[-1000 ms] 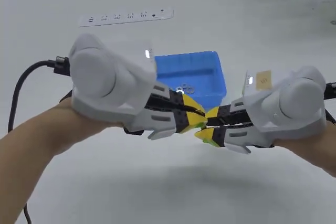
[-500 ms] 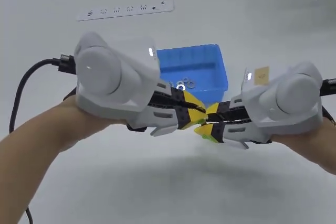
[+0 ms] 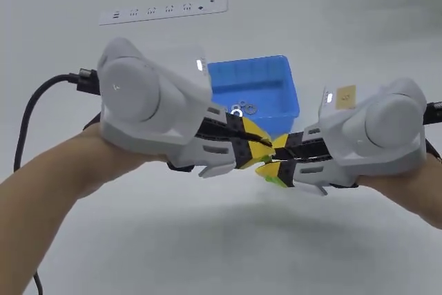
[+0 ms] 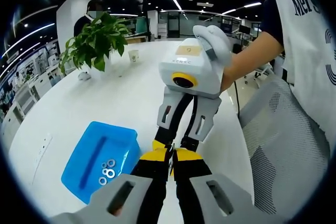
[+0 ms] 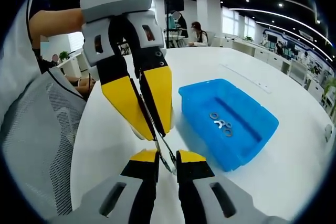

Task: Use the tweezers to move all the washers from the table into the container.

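Note:
A blue container (image 3: 276, 74) stands on the white table just beyond both grippers, with several metal washers (image 3: 243, 110) lying in it. My left gripper (image 3: 266, 146) and right gripper (image 3: 266, 169) meet tip to tip in front of it. In the right gripper view, thin metal tweezers (image 5: 163, 150) run between the yellow fingers of the left gripper (image 5: 152, 129), which is shut on them. The tweezers' lower end sits between the narrow jaws of the right gripper (image 5: 168, 158). The left gripper (image 4: 171, 156) has its jaws almost touching. The container (image 4: 89, 156) and its washers (image 4: 107, 169) lie to the left.
A white power strip (image 3: 162, 10) lies at the far side of the table. A black cable (image 3: 34, 101) trails from the left gripper. A potted plant (image 4: 94, 45) stands farther off. A mesh chair (image 5: 31, 129) is beside the table.
The head camera has shifted a little. Both grippers stay joined tip to tip in front of the container.

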Demonstrator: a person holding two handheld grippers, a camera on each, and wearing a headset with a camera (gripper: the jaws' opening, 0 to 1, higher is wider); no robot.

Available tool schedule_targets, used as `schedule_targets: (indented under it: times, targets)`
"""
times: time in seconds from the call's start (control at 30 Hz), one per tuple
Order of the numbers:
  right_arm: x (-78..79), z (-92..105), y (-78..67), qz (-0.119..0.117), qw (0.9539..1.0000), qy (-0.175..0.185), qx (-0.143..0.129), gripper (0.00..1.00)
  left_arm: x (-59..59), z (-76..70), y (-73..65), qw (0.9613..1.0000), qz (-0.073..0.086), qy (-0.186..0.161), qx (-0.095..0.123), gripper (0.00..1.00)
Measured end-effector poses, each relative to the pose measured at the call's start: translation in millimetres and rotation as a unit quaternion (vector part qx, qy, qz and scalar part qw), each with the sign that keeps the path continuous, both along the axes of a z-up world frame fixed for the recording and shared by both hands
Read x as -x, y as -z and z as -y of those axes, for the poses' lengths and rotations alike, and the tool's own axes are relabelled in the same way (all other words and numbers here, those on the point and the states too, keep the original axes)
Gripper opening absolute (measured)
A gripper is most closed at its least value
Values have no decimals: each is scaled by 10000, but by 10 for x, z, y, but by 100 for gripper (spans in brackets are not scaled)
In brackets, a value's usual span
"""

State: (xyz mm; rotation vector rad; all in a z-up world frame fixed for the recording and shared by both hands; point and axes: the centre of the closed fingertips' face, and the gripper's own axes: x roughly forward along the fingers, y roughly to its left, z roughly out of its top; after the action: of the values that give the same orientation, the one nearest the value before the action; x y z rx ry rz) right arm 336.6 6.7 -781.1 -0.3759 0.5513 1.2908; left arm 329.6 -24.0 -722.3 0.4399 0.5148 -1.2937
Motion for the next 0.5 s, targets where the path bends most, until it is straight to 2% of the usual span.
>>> schedule_targets:
  times: [0.5]
  targets:
    - [0,12,9,-50,10000,45,-12,14,-18,11,7,10000,-34,18,-2,7]
